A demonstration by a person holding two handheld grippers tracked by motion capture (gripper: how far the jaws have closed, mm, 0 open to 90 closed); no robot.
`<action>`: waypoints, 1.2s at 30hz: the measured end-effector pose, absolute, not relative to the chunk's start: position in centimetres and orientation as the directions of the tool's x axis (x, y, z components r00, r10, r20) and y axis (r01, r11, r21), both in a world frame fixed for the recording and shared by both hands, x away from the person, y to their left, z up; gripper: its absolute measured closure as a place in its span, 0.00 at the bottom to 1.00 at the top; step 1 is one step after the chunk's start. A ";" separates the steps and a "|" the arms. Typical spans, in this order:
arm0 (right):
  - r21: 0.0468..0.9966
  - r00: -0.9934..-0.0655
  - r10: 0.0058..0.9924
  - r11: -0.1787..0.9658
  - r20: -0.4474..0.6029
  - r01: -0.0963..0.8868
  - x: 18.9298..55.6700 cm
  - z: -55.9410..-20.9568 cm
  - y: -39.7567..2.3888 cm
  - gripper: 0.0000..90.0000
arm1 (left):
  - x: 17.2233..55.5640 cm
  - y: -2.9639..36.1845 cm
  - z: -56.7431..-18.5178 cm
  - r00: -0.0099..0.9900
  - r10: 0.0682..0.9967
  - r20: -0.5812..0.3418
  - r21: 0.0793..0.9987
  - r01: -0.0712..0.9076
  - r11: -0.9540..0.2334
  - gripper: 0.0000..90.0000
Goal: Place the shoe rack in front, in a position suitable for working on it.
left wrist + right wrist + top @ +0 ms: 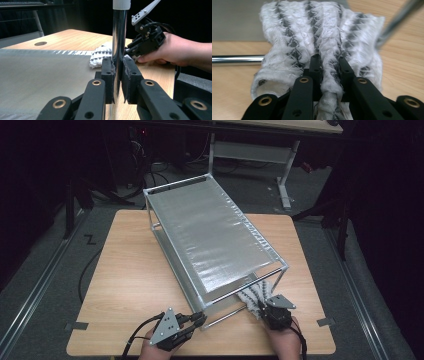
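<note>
A two-tier metal rack (pixel 210 232) with a silvery mesh top stands slanted across the wooden table (pixel 125 270). My left gripper (pixel 199 319) is shut on the rack's near front chrome leg (pixel 118 45), with the jaws clamped either side of it. A white cloth with grey zigzag stripes (pixel 255 295) lies bunched at the rack's near right corner, partly under the lower rail. My right gripper (pixel 270 312) is shut on a fold of that cloth (pixel 322 42), pinched between the two fingers. In the left gripper view the right hand and its gripper (pixel 147 41) sit just behind the leg.
The rack's lower shelf (pixel 37 75) spreads grey to the left of the held leg. A chrome rail (pixel 237 59) runs across the table beside the cloth. A white desk frame (pixel 285 175) stands on the floor beyond the table. Bare wood lies left of the rack.
</note>
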State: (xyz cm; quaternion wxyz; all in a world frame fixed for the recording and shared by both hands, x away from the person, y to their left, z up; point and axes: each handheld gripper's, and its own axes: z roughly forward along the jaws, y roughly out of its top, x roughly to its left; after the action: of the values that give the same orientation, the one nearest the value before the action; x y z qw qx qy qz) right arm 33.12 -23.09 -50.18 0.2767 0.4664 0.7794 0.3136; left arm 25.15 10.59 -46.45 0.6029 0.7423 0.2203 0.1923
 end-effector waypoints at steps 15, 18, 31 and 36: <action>0.751 -0.366 0.918 0.347 -0.151 0.562 35.7 -50.2 -24.4 0.87 | 25.8 9.9 -46.3 0.834 0.550 0.033 0.977 0.088 -0.192 0.90; 0.759 -0.377 0.917 0.338 -0.132 0.557 35.3 -50.1 -24.4 0.87 | 25.9 9.9 -46.4 0.837 0.547 0.034 0.978 0.084 -0.189 0.90; 0.875 -0.427 0.901 0.266 -0.076 0.405 28.8 -46.6 -23.7 0.87 | 26.0 10.1 -46.6 0.835 0.549 0.020 0.983 0.084 -0.164 0.90; 0.905 -0.403 0.913 0.223 -0.063 0.363 26.8 -45.4 -24.5 0.87 | 26.1 10.0 -46.6 0.839 0.544 0.024 0.982 0.081 -0.169 0.90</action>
State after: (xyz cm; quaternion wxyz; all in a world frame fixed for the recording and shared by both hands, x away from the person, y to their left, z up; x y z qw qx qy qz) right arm 26.82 -24.49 -45.41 0.3159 0.4460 0.7153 0.4355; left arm 26.08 9.99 -46.61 0.6092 0.7405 0.2108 0.1900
